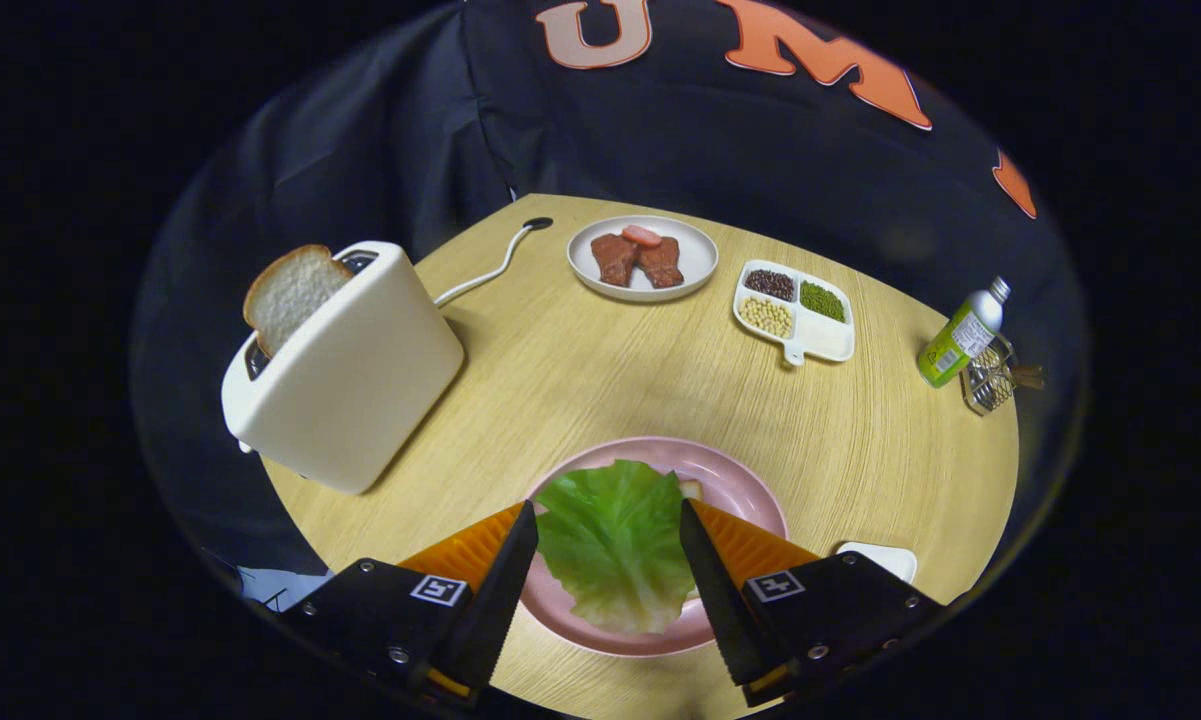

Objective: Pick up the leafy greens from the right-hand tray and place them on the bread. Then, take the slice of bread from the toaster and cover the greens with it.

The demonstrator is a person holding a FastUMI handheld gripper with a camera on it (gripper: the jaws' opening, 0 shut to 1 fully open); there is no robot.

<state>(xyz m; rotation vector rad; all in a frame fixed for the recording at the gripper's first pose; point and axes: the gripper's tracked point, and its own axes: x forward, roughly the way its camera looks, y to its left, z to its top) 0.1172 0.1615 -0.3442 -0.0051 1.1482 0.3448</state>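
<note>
Green leaf (615, 545) lengthwise between parted tongs (608, 512)

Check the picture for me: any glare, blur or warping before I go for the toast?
Gripper view: sharp and evenly lit, no glare on the lettuce; fisheye bows the table edge and tilts the toaster; open tool straddles the lettuce.

Staged booth kitchen, black cloth wall (410, 130), wooden table (580, 370), toaster (350, 370), food plates (643, 258)
</note>
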